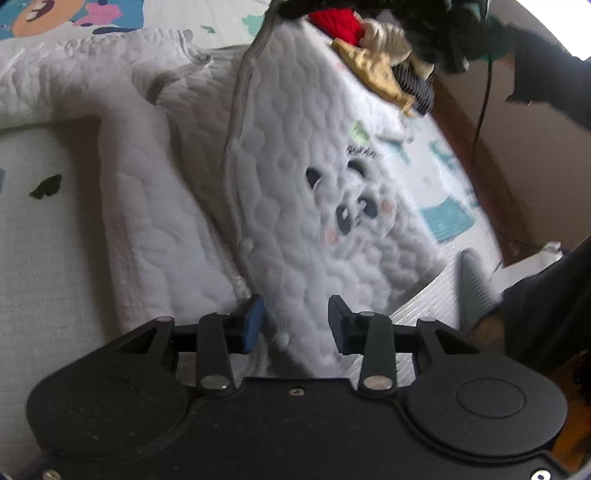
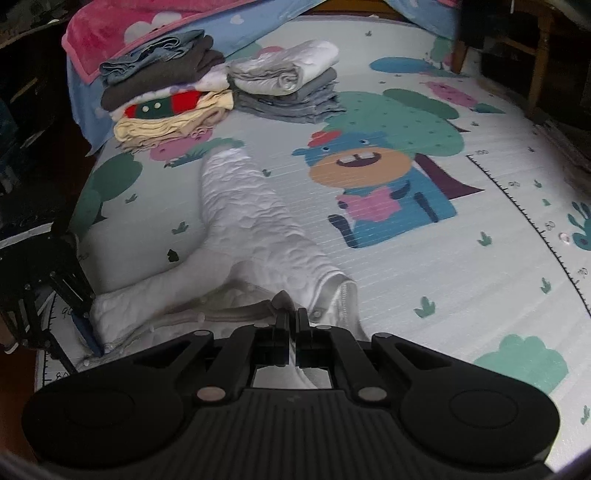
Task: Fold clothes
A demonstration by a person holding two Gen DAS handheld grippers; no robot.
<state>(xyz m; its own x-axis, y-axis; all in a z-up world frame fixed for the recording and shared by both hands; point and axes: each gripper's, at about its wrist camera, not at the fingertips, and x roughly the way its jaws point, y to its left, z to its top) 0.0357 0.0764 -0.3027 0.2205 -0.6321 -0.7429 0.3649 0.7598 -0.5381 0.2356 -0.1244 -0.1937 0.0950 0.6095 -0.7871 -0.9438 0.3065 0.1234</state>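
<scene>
Quilted white garment, a small padded jacket or romper by its look, lies spread on the printed play mat, one sleeve or leg reaching toward 11 o'clock in the right wrist view.

Right gripper: jaws pinched narrow on a grey-trimmed edge of the garment, cloth bunched between them. Left gripper: jaws wide, straddling the lower hem of the panda panel, blue pads either side, not clamped as far as I can see.

Handling, judged: light, soft, puffy; bends in thick rolls rather than sharp creases, so folds may spring back. Surface matte, not slippery. Nothing fragile, though the small snaps along the grey binding could catch. Best holds: bound edges and hem corners, where the layers are firm.

Materials: bubble-quilted cotton, embroidered panda face at 2 o'clock from the left jaws. Mat ribbed, foam-like, cartoon print.

Outward: two folded clothes stacks at 11 o'clock, dense knits and denim beside grey and white pieces. Pink fleece blanket behind.
</scene>
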